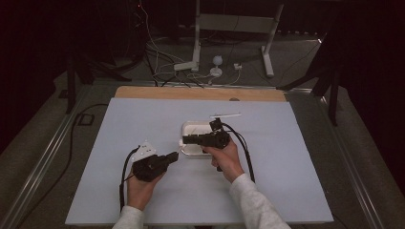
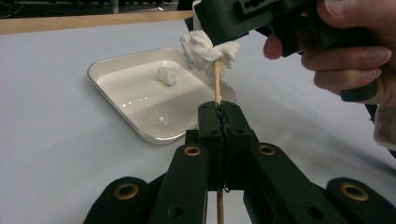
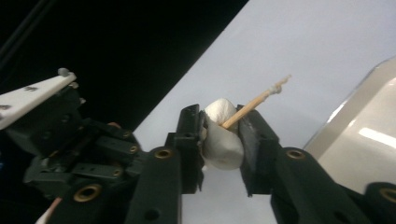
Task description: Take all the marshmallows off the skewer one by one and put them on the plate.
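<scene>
From the high view, you had both grippers at the middle of the pale blue table (image 1: 286, 191), the left gripper (image 1: 173, 156) pointing toward the right gripper (image 1: 187, 139), which sat over the near edge of the white tray (image 1: 191, 126). A white stick-like item (image 1: 225, 115) lay beyond the tray; I could not tell what it was. At this range the skewer and the marshmallow were too small to make out.

In the left gripper view, your left gripper (image 2: 218, 114) had its jaws closed on a thin wooden skewer (image 2: 216, 81) that stood up from between them. The skewer's top ran into a torn, fluffy marshmallow (image 2: 205, 50) pinched under the right gripper's black body, whose jaws were cut off by the top edge. A second small white piece (image 2: 166, 75) lay in the tray (image 2: 112, 65), apart from the skewer.

In the right gripper view, your right gripper (image 3: 222, 135) was clamped on the marshmallow (image 3: 222, 140), squeezed between both pads, and the skewer (image 3: 254, 103) came out through it with white residue on its tip.

I judge the step as threading the marshmallow onto the skewer, with the tip already through. The next move called for sliding the marshmallow down the stick, gently, since the soft piece looked torn and the thin stick could flex.
</scene>
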Action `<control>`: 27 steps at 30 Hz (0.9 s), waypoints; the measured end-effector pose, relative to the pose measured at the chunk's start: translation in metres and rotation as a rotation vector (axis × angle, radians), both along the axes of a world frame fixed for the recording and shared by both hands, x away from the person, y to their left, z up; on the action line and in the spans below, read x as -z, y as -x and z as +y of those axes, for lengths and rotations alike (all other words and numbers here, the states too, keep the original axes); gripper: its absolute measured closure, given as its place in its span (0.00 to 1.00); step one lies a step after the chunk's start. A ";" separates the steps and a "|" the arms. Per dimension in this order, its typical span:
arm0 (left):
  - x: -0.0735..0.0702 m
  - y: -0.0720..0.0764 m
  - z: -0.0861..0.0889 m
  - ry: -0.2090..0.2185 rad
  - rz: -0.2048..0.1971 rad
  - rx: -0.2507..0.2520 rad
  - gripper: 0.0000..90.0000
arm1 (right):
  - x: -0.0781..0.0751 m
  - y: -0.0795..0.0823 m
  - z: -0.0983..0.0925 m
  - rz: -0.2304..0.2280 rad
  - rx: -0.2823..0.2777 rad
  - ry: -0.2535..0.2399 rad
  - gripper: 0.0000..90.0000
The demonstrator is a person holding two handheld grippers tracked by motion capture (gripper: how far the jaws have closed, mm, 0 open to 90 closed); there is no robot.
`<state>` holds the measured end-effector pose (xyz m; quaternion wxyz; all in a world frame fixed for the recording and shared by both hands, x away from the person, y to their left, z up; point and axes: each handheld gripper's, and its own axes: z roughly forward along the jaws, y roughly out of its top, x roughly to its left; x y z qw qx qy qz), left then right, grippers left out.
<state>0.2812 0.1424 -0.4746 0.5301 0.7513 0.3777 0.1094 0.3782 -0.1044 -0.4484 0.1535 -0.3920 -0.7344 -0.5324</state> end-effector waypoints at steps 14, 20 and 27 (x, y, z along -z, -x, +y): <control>-0.004 0.002 0.000 0.003 -0.018 0.016 1.00 | -0.022 0.001 -0.014 -0.103 0.147 0.011 0.88; -0.005 0.003 0.003 -0.007 -0.018 0.012 1.00 | -0.023 0.000 -0.011 -0.118 0.171 0.019 0.89; -0.007 0.004 0.003 -0.025 -0.025 0.008 1.00 | -0.024 -0.003 -0.013 -0.123 0.195 0.028 0.90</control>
